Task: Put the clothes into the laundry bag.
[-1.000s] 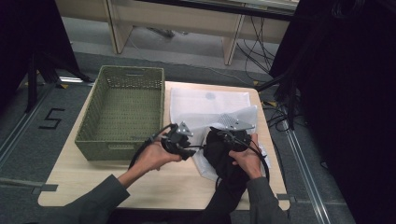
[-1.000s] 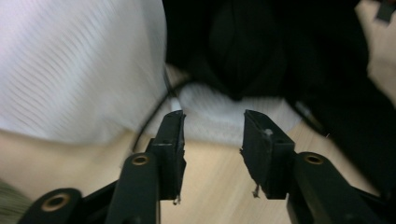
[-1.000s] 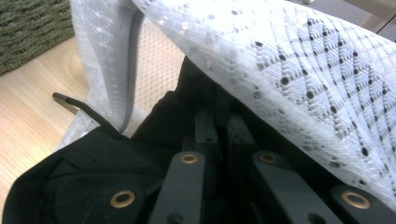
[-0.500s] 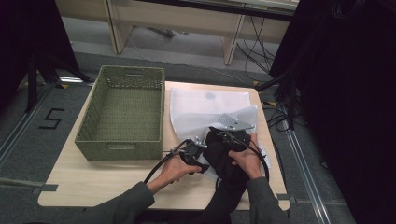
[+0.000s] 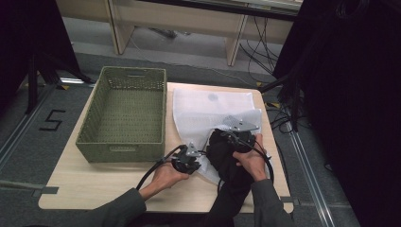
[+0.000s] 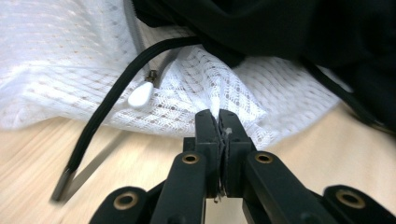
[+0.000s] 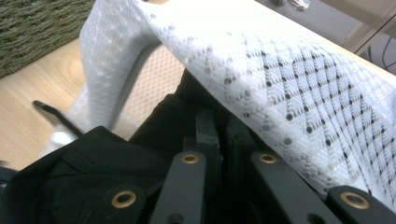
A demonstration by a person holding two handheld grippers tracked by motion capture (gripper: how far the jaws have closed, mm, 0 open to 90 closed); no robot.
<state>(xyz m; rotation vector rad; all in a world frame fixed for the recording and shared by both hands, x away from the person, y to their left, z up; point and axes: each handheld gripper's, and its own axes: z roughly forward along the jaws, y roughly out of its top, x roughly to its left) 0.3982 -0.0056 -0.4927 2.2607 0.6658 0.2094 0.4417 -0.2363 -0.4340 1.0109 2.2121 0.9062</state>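
Left tongs (image 6: 218, 122), just closing, pinch the white mesh bag (image 5: 208, 111); right tongs (image 7: 219, 123) clamp its upper edge beside the black garment (image 5: 227, 153). Green basket (image 5: 124, 113) sits left on the surface (image 5: 94, 184).

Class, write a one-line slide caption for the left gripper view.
Left gripper pinching the white mesh bag's edge beside a black garment.

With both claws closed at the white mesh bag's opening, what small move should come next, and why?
Probably lift the left claw a little to widen the mouth. It has just closed on the lower edge of the white mesh laundry bag, while the right claw is shut at the upper mesh layer. The black garment lies only partly inside.
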